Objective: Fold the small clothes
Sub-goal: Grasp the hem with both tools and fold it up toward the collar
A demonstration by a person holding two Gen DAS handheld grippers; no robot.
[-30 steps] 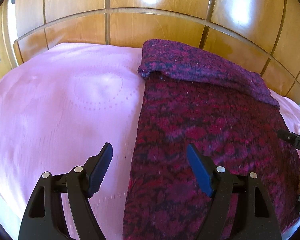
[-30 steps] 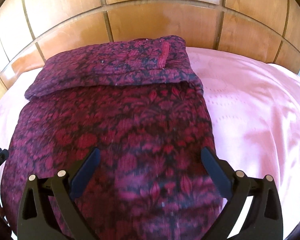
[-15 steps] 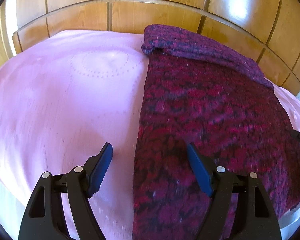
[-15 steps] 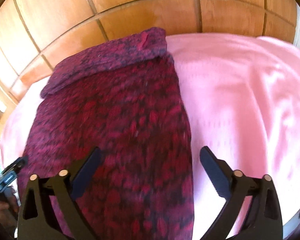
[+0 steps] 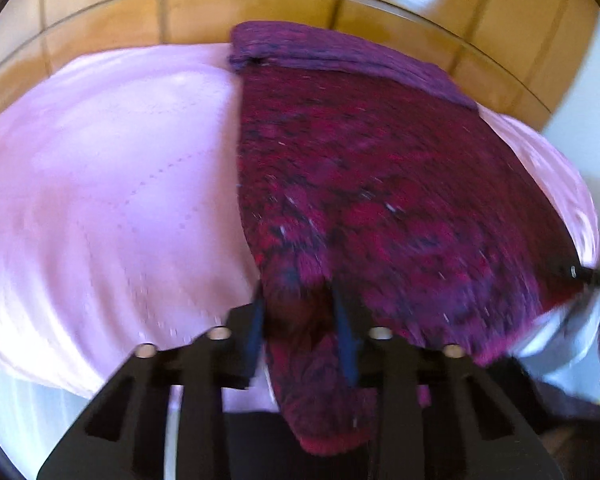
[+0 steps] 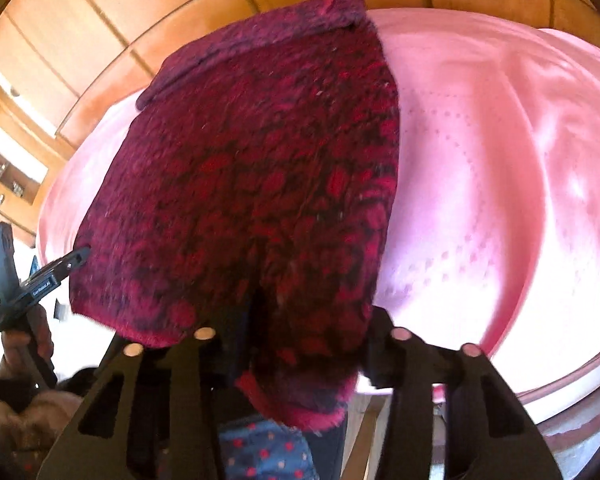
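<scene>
A crimson and black knitted garment lies lengthwise on the pink bed cover, its far end folded back into a purple band. My left gripper is closing on the near left corner of the hem, with cloth bunched between its blue pads. In the right wrist view, the right gripper is closing on the near right corner of the same garment, and the hem hangs down between its fingers. The near edge is lifted off the bed.
A wooden panelled headboard rises behind the bed. Pink cover stretches to the right of the garment. A hand holds the other gripper's handle at the left edge. A wooden shelf stands far left. Dotted blue fabric shows below.
Both grippers have drawn back to the garment's near hem and closed from wide open onto its corners. The near edge now hangs from them.
</scene>
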